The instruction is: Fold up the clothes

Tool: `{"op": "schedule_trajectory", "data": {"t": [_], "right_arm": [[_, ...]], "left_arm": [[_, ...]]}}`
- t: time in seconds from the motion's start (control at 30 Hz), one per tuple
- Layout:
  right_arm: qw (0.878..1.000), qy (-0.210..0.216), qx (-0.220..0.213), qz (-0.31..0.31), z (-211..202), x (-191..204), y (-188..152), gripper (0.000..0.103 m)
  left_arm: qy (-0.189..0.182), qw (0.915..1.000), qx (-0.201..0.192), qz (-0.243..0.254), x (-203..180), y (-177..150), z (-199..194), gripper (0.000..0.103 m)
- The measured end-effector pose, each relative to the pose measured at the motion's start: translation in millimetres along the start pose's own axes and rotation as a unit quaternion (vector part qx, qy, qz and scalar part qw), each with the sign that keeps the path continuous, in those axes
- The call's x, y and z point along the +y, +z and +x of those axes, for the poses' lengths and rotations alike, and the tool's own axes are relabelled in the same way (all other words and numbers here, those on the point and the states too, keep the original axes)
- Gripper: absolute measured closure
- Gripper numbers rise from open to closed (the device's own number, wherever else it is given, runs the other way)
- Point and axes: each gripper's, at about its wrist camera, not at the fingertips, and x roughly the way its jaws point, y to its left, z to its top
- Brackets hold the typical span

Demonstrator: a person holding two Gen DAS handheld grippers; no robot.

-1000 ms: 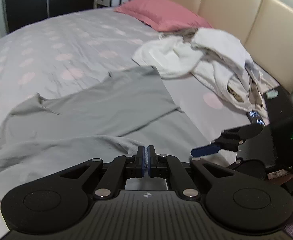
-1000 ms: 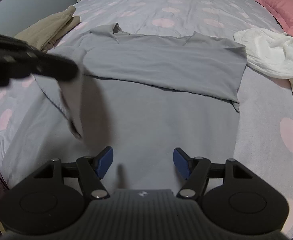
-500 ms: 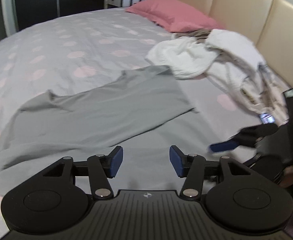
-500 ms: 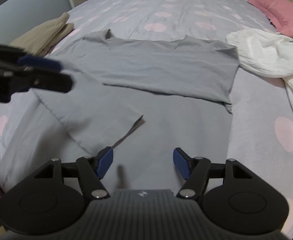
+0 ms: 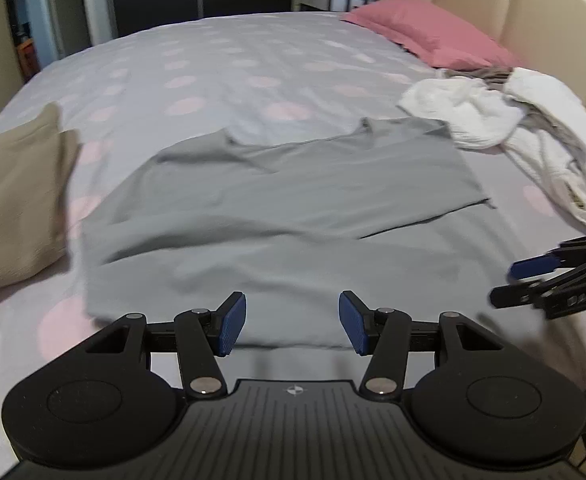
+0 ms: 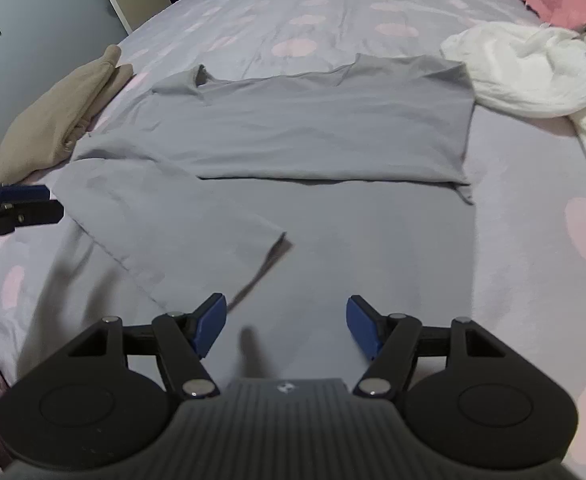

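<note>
Both tools, left tool (image 5: 292,323) and right tool (image 6: 285,328), are hovering spread and empty over the grey shirt (image 6: 313,132) lying part-folded on the bed (image 6: 333,4).

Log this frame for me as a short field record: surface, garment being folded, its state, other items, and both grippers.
surface: bed with grey sheet and pink dots
garment: grey T-shirt, spread flat
fold state: far side folded over the body; left sleeve laid inward
folded item: beige garment, left of the T-shirt
unfolded pile: white clothes, right of the T-shirt
pillow: pink pillow by the headboard
left gripper: open, empty, near the T-shirt's near edge
right gripper: open, empty, over the T-shirt
</note>
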Motion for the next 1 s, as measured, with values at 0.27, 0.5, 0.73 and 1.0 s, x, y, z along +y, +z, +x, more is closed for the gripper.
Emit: {"op": "schedule_trajectory", "data": {"t": [0.27,0.5,0.73,1.0], "right_arm": [[1.000,0.012,0.002,0.026,12,10,9,0.041],[0.998,0.009,0.012,0.068,40,10,23,0.077],[0.997,0.028,-0.028,0.065,21,31,54,0.100],[0.993,0.081,-0.083,0.025,-23,77,135,0.100]], "left_arm": [[0.025,0.9993,0.011,-0.025,34,-27,-7,0.054],[0.036,0.9983,0.017,-0.043,54,-41,-12,0.053],[0.035,0.9983,0.021,-0.041,56,-41,-10,0.053],[0.018,0.9993,0.026,-0.022,46,-34,0,0.053]]}}
